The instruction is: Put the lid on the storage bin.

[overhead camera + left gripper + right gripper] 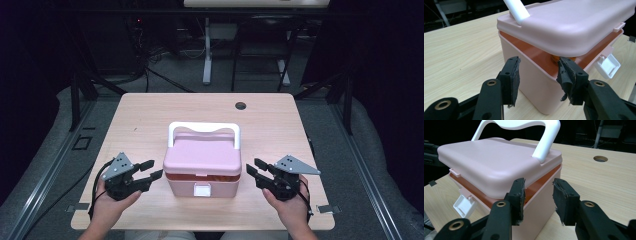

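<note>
Tongs parted on either side of a pink lunch box [202, 167] with its lid [202, 155] ajar.

Box sits near the middle of the tabletop [150, 120], toward the near edge, its white handle [204, 128] raised at the far side and its white latch [202, 190] hanging loose at the near front. Left tongs [154, 170] stand open just beside the box's left wall, gripping nothing; right tongs [252, 170] stand open just beside its right wall, also empty. Lid rests slightly lifted, showing an orange inner rim [541, 58]. Each hand [112, 200] rests low on the tabletop.
</note>
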The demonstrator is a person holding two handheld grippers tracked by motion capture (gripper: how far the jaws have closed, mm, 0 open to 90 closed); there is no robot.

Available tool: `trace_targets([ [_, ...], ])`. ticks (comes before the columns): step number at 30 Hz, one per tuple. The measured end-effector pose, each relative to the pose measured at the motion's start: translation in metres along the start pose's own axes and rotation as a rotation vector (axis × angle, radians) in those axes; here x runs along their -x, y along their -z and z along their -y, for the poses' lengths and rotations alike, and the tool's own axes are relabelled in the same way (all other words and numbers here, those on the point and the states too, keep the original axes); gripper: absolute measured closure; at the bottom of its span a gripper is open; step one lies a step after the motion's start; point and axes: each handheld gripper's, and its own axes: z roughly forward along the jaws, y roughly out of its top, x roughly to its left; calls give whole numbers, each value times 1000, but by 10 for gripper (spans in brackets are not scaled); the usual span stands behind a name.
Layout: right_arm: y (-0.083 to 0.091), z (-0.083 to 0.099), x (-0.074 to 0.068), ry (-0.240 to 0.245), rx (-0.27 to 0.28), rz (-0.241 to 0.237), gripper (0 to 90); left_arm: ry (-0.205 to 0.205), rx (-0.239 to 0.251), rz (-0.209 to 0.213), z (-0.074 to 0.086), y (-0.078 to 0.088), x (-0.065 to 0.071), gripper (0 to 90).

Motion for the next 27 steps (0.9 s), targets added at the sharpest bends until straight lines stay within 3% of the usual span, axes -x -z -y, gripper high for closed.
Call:
trace_targets([
  [16,-1,1,1,-5,-5,2,599,34,32,-15,0,4,-8,513],
  [22,-2,-2,3,-15,-3,-4,584,77,42,-31,-5,6,-12,487],
  [27,-4,-7,3,-11,-2,-6,558,68,30,-54,-10,6,-14,465],
])
